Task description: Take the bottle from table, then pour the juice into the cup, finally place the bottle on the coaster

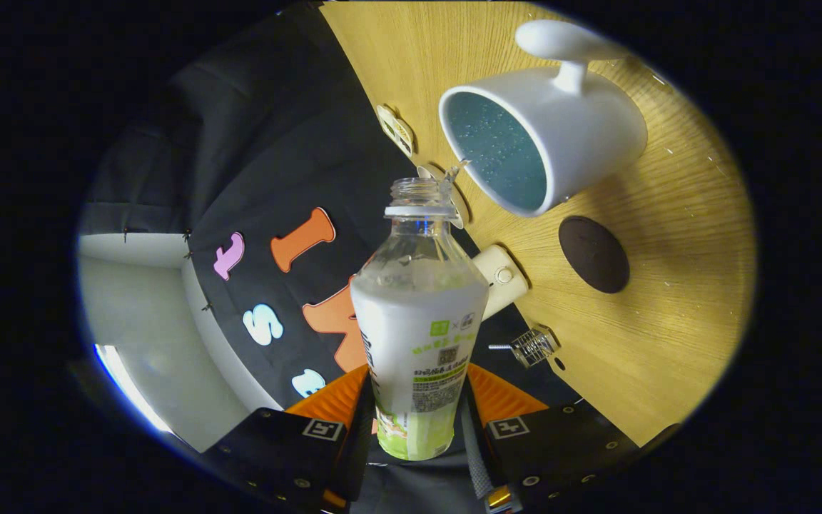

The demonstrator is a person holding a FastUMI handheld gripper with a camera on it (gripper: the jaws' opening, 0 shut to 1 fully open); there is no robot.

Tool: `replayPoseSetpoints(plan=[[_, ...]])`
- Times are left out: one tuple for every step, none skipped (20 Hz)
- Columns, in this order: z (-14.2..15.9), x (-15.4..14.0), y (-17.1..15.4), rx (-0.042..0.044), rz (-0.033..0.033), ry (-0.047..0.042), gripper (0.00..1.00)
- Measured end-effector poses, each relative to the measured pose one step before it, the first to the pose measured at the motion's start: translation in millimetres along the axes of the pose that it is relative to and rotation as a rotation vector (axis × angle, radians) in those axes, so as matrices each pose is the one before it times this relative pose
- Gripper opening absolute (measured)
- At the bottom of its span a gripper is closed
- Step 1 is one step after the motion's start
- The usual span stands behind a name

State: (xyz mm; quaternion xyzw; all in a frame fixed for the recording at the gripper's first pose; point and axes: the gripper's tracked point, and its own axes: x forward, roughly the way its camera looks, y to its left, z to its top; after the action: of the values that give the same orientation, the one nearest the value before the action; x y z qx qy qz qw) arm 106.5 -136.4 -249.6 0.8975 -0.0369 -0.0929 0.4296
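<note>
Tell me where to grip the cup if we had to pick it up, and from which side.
Judging by its shape, take the cup by its handle, coming from the side facing away from the coaster. The body looks too wide for the fingers, and the handle stands well clear of it. Right now the fingers are closed on the bottle, tilted at the cup's mouth.

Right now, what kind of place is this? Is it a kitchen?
Probably not a kitchen, more a test booth: a wooden table backed by a black cloth wall, with the gripper tipping a bottle toward a white cup near a dark coaster.
</note>
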Motion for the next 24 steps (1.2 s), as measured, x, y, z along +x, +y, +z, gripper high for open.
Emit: replayPoseSetpoints(plan=[[0.79, 0.86, 1.98, 0.00538, 0.00493, -0.00026, 0.59], [0.82, 0.14, 2.27, 0.00729, 0.00331, -0.00252, 0.59], [-0.41, 1.14, 2.0, 0.00697, 0.00244, -0.0029, 0.59], [0.13, 1.14, 0.71, 0.00779, -0.00008, -0.00372, 0.59], [-2.02, 2.3, 2.27, 0.00738, 0.00196, -0.00107, 0.59], [0.34, 0.35, -0.33, 0.00489, 0.0007, -0.00163, 0.59], [0.2, -1.77, 0.91, 0.00099, 0.00141, 0.00639, 0.59], [0.29, -1.46, -0.21, -0.00089, 0.00167, 0.00045, 0.59], [0.16, 0.39, -1.32, -0.00942, -0.00258, 0.0035, 0.59], [0.86, -1.45, -3.47, -0.01323, -0.00728, 0.00068, 0.59], [-0.13, -0.86, -2.37, -0.01577, -0.00767, 0.00325, 0.59], [0.95, -1.07, -3.72, -0.01748, -0.00966, 0.00012, 0.59], [0.62, -0.56, -2.78, -0.01617, -0.00786, 0.0017, 0.59], [1.24, -0.2, -3.15, -0.02161, -0.00733, -0.00152, 0.59], [-0.89, 0.36, -6.38, -0.03131, -0.01361, 0.00306, 0.59], [-0.27, -0.19, -7.88, -0.03577, -0.01975, 0.00088, 0.59], [-3.81, 0.71, -8.77, -0.03614, -0.01583, 0.00381, 0.58], [-1.78, 1.08, -7.09, -0.03805, -0.01281, 0.00162, 0.59], [-1.02, -0.83, -5.94, -0.04414, -0.01339, 0.00504, 0.59], [1.8, -1.55, -4.52, -0.05014, -0.01237, -0.001, 0.59], [1.86, 1.9, -2.14, -0.05348, -0.01245, -0.00366, 0.59], [1.5, 2.09, -1.61, -0.05951, -0.0044, -0.00662, 0.59], [0.07, 2.3, 2.84, -0.06119, 0.00802, -0.0053, 0.59], [3.08, -0.3, 7.88, -0.06385, 0.01573, -0.00352, 0.59]])
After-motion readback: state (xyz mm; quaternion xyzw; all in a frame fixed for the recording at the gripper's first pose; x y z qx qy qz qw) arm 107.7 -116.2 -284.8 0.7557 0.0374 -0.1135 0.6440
